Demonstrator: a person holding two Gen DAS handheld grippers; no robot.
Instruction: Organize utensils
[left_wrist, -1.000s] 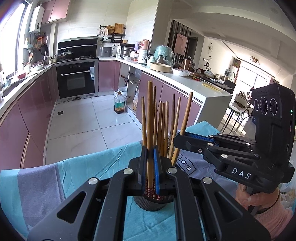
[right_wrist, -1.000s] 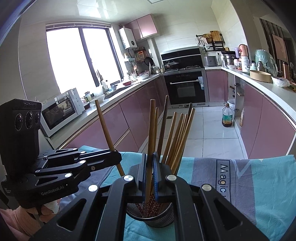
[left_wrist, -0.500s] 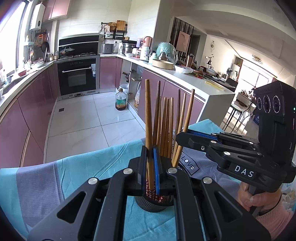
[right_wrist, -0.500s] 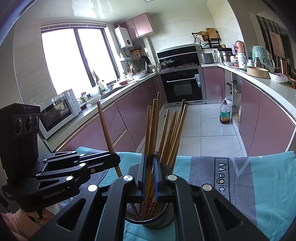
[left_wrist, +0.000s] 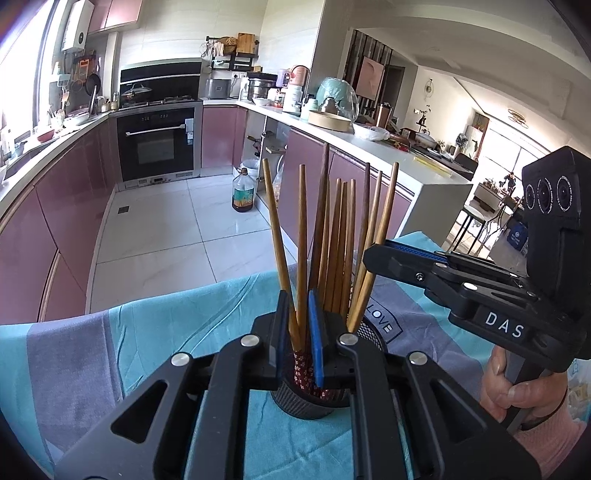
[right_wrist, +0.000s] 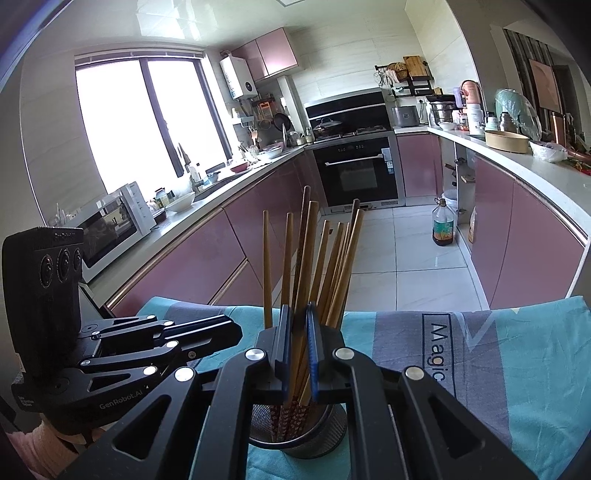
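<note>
A black mesh cup (left_wrist: 306, 400) (right_wrist: 325, 417) stands on a teal and grey cloth (left_wrist: 184, 314) and holds several wooden chopsticks (left_wrist: 340, 240) (right_wrist: 332, 266), upright and fanned out. My left gripper (left_wrist: 297, 295) hangs just over the cup's rim. Its jaws are opening, and two chopsticks stand loose between the blue pads. From the other side my right gripper (right_wrist: 297, 308) also sits over the cup. Its jaws are opening a little, with a chopstick between them that the pads no longer press. Each gripper shows in the other's view (left_wrist: 373, 254) (right_wrist: 232, 328).
The cloth (right_wrist: 517, 350) covers the table up to its far edge, with tiled kitchen floor beyond. An oil bottle (left_wrist: 243, 192) stands on the floor by pink cabinets. A person's hand (left_wrist: 517, 391) holds the right gripper's handle.
My left gripper sank toward the cup with its chopstick, and its jaws then parted. The right gripper's jaws parted slightly; that hand kept still.
</note>
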